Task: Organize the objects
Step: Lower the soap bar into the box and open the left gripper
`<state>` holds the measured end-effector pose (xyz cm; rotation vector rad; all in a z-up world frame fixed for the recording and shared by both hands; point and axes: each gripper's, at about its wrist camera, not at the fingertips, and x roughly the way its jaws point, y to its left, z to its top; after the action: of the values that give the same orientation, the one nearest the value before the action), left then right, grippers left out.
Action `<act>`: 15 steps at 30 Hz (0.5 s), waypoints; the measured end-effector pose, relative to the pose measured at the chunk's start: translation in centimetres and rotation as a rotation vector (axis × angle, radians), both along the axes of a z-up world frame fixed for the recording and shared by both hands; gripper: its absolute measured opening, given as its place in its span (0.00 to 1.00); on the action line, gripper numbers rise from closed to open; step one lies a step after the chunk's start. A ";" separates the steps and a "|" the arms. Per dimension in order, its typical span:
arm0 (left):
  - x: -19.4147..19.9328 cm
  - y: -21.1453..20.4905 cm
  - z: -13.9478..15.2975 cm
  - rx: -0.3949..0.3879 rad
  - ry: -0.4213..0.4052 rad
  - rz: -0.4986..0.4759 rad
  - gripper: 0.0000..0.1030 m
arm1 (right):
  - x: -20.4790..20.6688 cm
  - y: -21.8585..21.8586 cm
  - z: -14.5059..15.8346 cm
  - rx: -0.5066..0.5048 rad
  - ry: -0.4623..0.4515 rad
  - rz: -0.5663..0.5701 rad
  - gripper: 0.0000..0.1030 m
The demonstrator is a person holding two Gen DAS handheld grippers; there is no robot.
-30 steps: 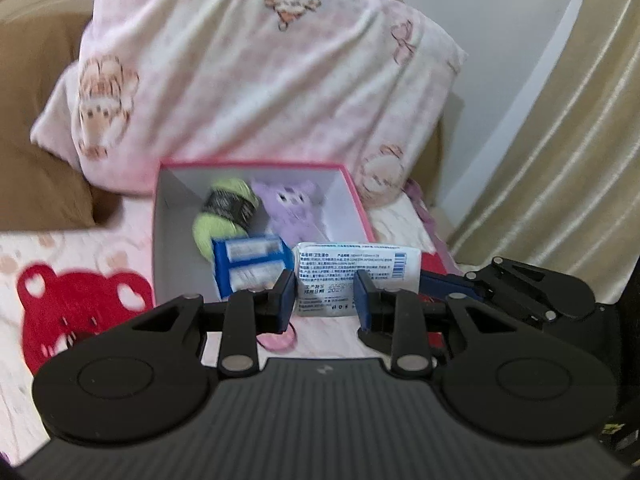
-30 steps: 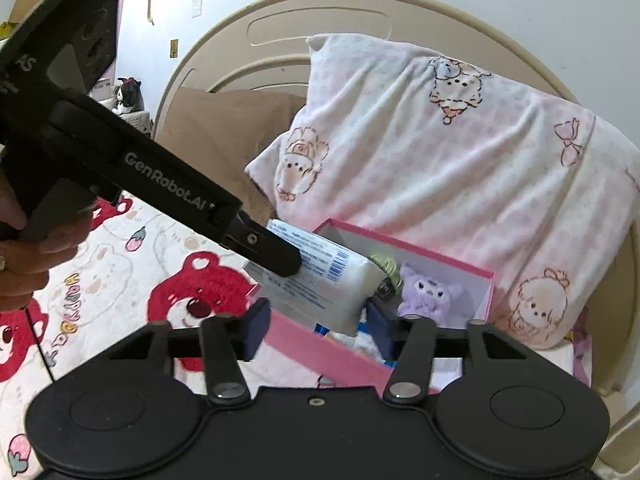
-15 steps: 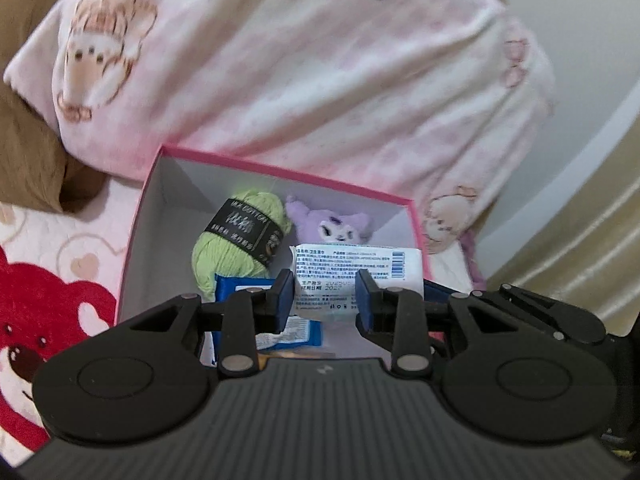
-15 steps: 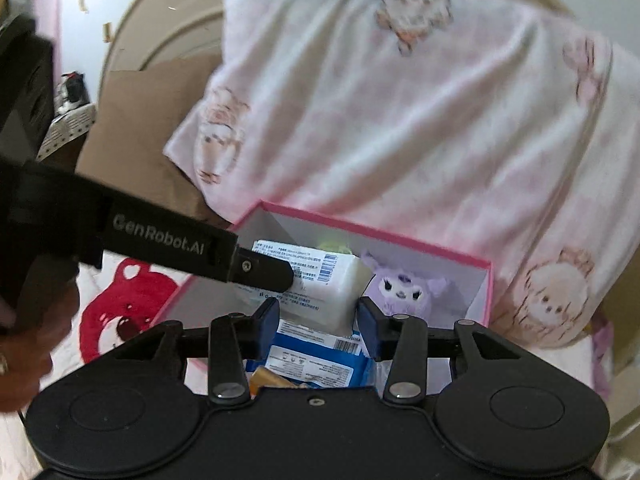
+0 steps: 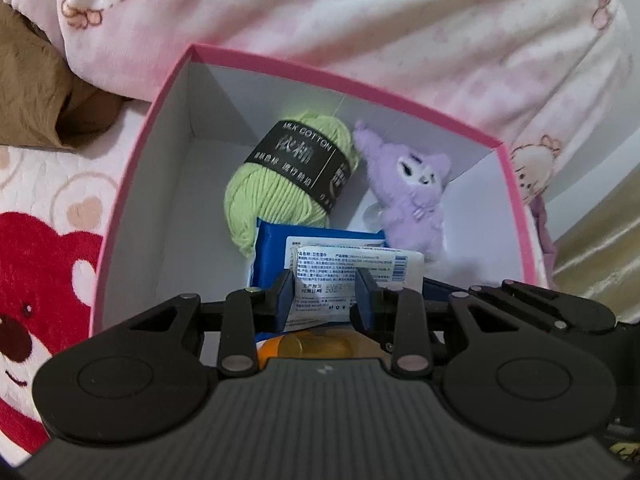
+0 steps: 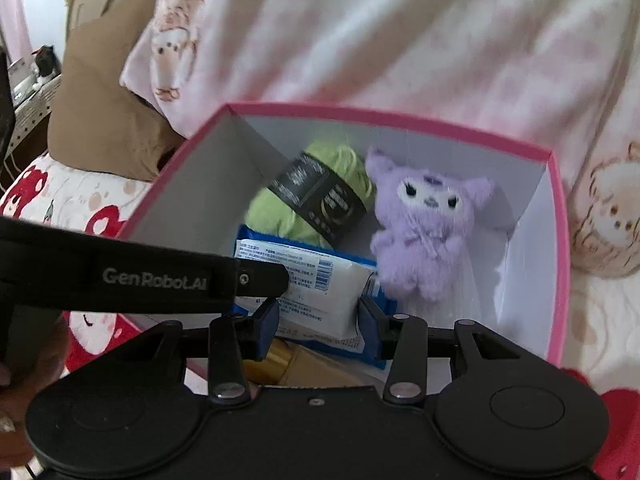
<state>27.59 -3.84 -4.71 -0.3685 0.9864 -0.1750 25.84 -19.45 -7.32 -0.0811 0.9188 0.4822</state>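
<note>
Our left gripper point(image 5: 325, 294) is clamped on the white pack point(image 5: 356, 270), which a second ago hung in front of the box point(image 5: 120, 216) and has now come down inside it, over the blue pack point(image 5: 272, 256). Our right gripper point(image 6: 318, 322) hangs just beside it, its fingers apart and gripping nothing. Yarn point(image 5: 280, 184) and plush point(image 5: 412, 200) lie beyond. We judge the placing nearly done; only letting go remains.

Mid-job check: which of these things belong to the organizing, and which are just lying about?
Job: white wipes pack in left gripper; pink box; green yarn; purple plush; blue packet; right gripper.
Lying about: pink pillow; brown cushion; bear blanket.
</note>
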 end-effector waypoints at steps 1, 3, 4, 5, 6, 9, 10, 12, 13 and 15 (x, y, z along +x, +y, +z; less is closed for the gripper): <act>0.0 -0.1 -0.2 0.010 -0.005 0.005 0.30 | 0.3 0.0 -0.4 0.000 -0.001 -0.003 0.47; 0.1 -0.2 -0.5 0.019 -0.011 0.022 0.31 | 0.6 0.3 -0.9 -0.020 -0.009 0.000 0.49; 0.0 -0.2 -0.6 0.022 -0.018 0.033 0.32 | 0.7 0.5 -0.9 -0.034 -0.012 -0.004 0.49; -0.1 -0.2 -0.6 0.028 -0.025 0.042 0.35 | 0.9 0.7 -1.2 -0.041 -0.017 -0.007 0.54; -0.3 -0.2 -0.6 0.033 -0.029 0.042 0.37 | 1.0 0.7 -1.2 -0.046 -0.021 -0.009 0.56; -0.6 0.2 -0.3 0.041 -0.038 0.049 0.40 | 1.0 0.7 -1.2 -0.030 -0.001 0.004 0.57; -0.6 0.2 -0.4 0.038 -0.033 0.049 0.40 | 1.0 0.6 -1.4 -0.013 0.014 0.011 0.57; -0.4 0.1 -0.7 0.044 -0.016 0.048 0.40 | 1.0 0.6 -1.6 0.005 0.029 0.012 0.57; -0.4 0.1 -1.0 0.045 -0.001 0.056 0.40 | 0.9 0.7 -1.6 0.002 0.024 0.012 0.57; -0.7 0.3 -1.1 0.030 0.000 0.071 0.40 | 0.5 0.8 -1.4 -0.011 0.013 0.008 0.57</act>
<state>26.91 -3.53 -5.81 -0.3749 0.9738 -0.0959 26.29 -18.64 -8.75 -0.0915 0.9344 0.4862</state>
